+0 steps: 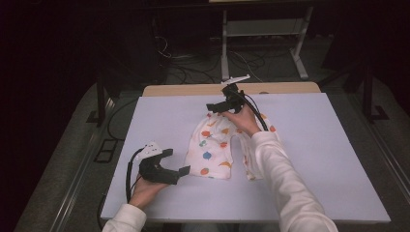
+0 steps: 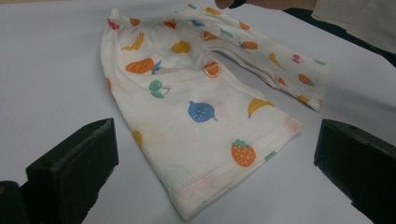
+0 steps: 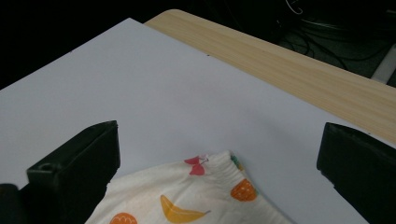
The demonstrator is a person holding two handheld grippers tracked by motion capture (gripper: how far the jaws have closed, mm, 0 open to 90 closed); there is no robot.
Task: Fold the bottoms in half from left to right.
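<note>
Trousers (image 1: 212,147) of white cloth printed with small fruits lay flat near the middle of the white board (image 1: 314,159), waistband toward the far edge and both legs pointing back toward me. I saw the left leg lying broad and smooth, its hem nearest my left gripper (image 1: 175,162); the right leg ran narrower and partly under my right sleeve (image 1: 285,179).

My left gripper rested low on the board just beside that left hem, apart from the cloth, jaws spread wide. In the left gripper view the trousers (image 2: 201,102) lay ahead between the two black jaws, a strawberry print near the hem, nothing caught between the pads.

My right gripper (image 1: 215,109) sat at the far end of the garment over the waistband, my right hand (image 1: 244,118) lying on the cloth behind it. In the right gripper view the waistband corner (image 3: 210,186) with its banana and bow prints showed low between the jaws, which also stood wide apart, holding nothing.

Beyond the board I saw a strip of wooden tabletop (image 3: 299,70), then dark floor with loose cables (image 1: 188,72) and the legs of a grey stand (image 1: 261,43).
</note>
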